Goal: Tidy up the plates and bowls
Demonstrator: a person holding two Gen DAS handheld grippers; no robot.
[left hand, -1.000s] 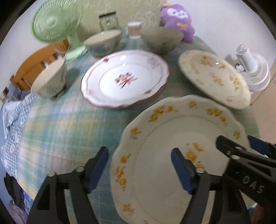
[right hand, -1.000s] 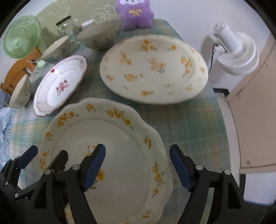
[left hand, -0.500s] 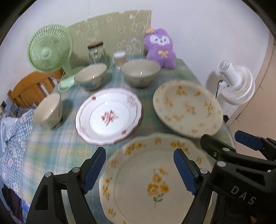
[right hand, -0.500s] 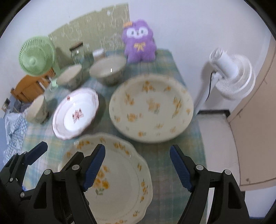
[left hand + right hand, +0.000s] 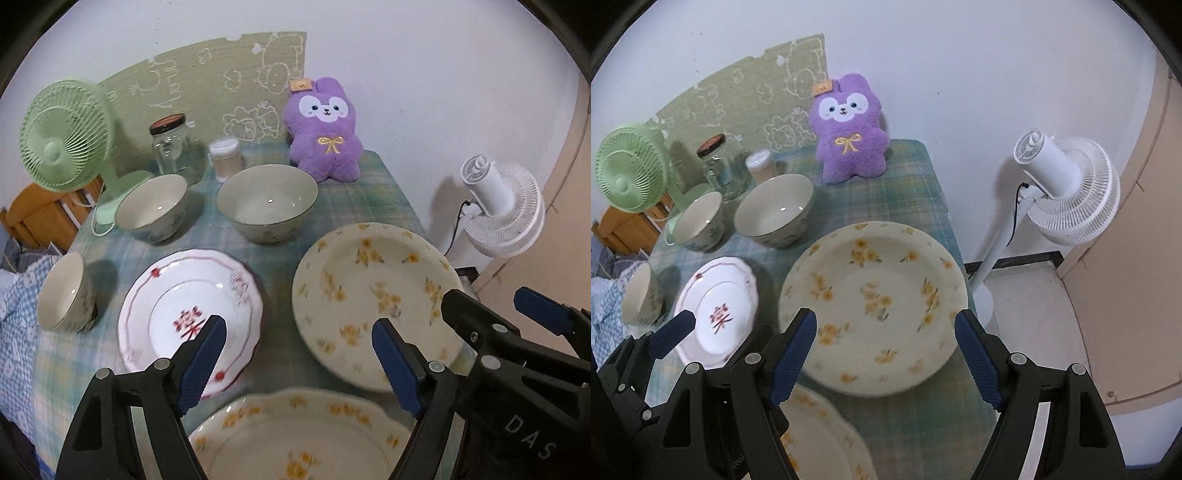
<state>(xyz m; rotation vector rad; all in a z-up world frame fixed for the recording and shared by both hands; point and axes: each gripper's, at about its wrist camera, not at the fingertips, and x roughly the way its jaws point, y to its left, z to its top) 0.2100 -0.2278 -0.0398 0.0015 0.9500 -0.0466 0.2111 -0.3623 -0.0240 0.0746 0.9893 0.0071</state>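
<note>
Done so far: nothing looked stacked yet; every plate and bowl sat by itself, so the job seemed to be at its start.
Left gripper (image 5: 295,360): it was wide open and held nothing.
Right gripper (image 5: 884,349): it was wide open too, with nothing in it.
Wavy-edged flower plate (image 5: 299,435): it lay right under both grippers, nearest of all.
Round flower plate (image 5: 873,304): it lay just past the right gripper, flat and alone.
Red-rimmed plate (image 5: 190,317): it lay just past the left gripper's left finger.
Big bowl (image 5: 267,203): it stood farther ahead, behind the plates.
Middle bowl (image 5: 153,208): it stood left of the big bowl, apart from it.
Small bowl (image 5: 66,291): it stood far out to the left, near the edge.
Left to do: I think the three plates still needed piling up, and the three bowls too.
Tabletop (image 5: 354,201): it had a green checked cloth.
Room: a purple plush toy (image 5: 325,131), a glass jar (image 5: 171,147) and a green fan (image 5: 66,136) stood at the back by a white wall; a white fan (image 5: 1067,192) stood on the floor to the right.
</note>
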